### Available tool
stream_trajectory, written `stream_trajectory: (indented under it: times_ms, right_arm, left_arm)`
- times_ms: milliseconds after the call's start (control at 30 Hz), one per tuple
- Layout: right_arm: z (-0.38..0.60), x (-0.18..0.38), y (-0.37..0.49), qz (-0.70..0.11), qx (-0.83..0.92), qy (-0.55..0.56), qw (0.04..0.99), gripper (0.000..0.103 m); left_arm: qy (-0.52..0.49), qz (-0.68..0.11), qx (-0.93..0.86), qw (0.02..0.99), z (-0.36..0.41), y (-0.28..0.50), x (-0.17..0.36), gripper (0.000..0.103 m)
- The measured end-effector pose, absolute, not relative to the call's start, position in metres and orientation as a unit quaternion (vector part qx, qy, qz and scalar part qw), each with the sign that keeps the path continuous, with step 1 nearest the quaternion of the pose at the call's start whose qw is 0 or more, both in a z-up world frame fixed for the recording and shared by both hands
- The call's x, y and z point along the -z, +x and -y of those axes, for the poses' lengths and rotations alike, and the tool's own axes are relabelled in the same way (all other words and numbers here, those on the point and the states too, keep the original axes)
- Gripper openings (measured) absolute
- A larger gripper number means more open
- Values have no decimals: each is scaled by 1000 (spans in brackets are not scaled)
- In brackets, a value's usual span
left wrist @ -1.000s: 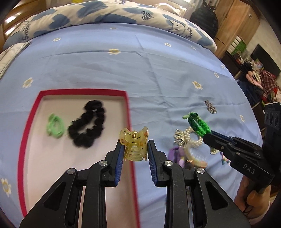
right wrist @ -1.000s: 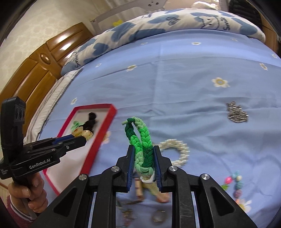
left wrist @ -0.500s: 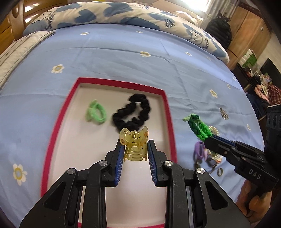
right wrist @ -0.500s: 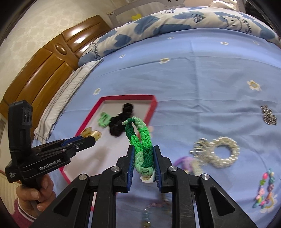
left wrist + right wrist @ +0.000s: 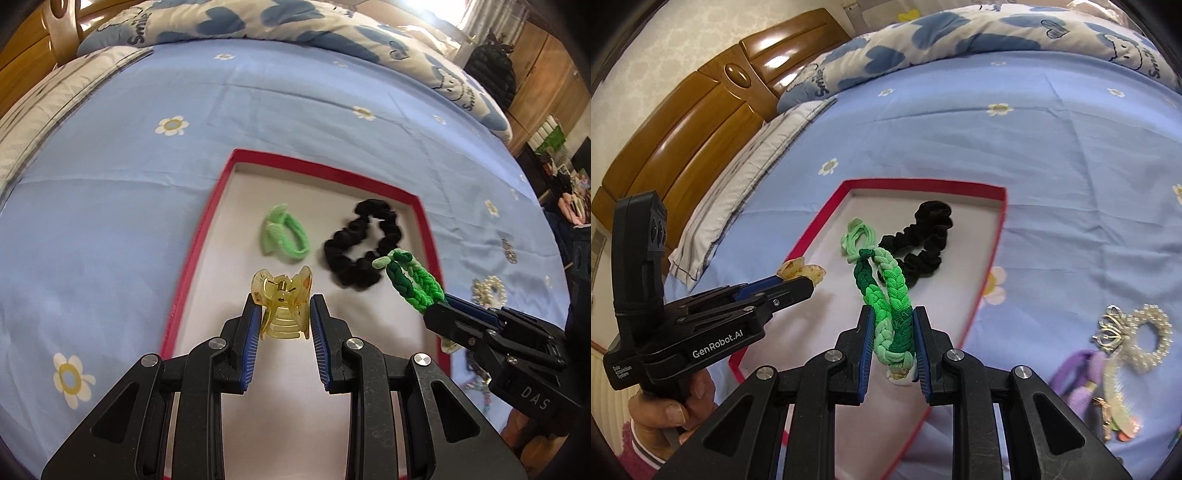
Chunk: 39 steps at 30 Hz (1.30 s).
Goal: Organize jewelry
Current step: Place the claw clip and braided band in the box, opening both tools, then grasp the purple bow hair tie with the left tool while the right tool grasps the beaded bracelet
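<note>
Both our grippers have swung over the red-rimmed tray (image 5: 421,206).
Left gripper (image 5: 282,314) fingers pinch the yellow claw clip (image 5: 281,301); right gripper (image 5: 893,341) fingers pinch the green braided bracelet (image 5: 886,295).

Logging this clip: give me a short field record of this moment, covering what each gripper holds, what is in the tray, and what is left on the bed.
left gripper: shut on yellow claw clip, above tray
right gripper: shut on green braided bracelet, above tray
tray: red rim, pale floor, on blue bedsheet
in tray: light green hair tie, black scrunchie
outside tray: pearl bracelet, purple item, blurred
</note>
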State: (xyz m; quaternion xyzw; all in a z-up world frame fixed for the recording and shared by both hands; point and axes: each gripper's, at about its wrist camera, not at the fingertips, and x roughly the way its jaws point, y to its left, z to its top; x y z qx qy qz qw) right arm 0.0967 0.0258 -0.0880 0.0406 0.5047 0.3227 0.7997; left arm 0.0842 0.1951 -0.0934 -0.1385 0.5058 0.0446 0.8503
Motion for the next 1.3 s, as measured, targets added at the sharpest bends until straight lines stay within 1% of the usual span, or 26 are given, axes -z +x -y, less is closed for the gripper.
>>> stream_trajectory:
  times_ms: [367, 467, 633, 800, 833, 900, 967, 1033, 1100, 1167, 1300]
  right_arm:
    - [-49, 117, 111, -533, -307, 25, 788, 21]
    - [-50, 121, 111, -538, -309, 23, 784, 24]
    - [-50, 121, 112, -540, -313, 22, 781, 25]
    - [-50, 120, 112, -538, -319, 22, 780, 31]
    - [-49, 119, 112, -537, -319, 23, 780, 31]
    - [-48, 117, 112, -535, -321, 25, 781, 36]
    - [-47, 114, 111, -532, -322, 25, 782, 38]
    - [-47, 112, 110, -530, -323, 26, 784, 38]
    - [-44, 108, 109, -528, -325, 30, 784, 41]
    - [-41, 104, 107, -524, -325, 33, 786, 41]
    - [-28, 92, 103, -515, -324, 46, 793, 42]
  left_arm:
    - [-125, -526, -52, 840, -198, 101, 117, 25]
    - [-119, -529, -53, 839, -196, 101, 120, 25]
    - [-118, -534, -52, 835, -193, 101, 124, 24]
    - [-115, -535, -55, 835, -193, 101, 122, 25]
    - [-115, -536, -56, 835, -193, 101, 122, 28]
    - [-115, -536, -58, 835, -194, 101, 121, 33]
    - [-116, -535, -58, 835, -195, 99, 120, 37]
    - [-118, -533, -58, 836, -195, 98, 117, 45]
    - [-116, -530, -59, 838, -193, 96, 112, 46]
    - [-115, -527, -60, 840, -193, 94, 108, 49]
    - [-120, -518, -58, 845, -191, 88, 98, 50]
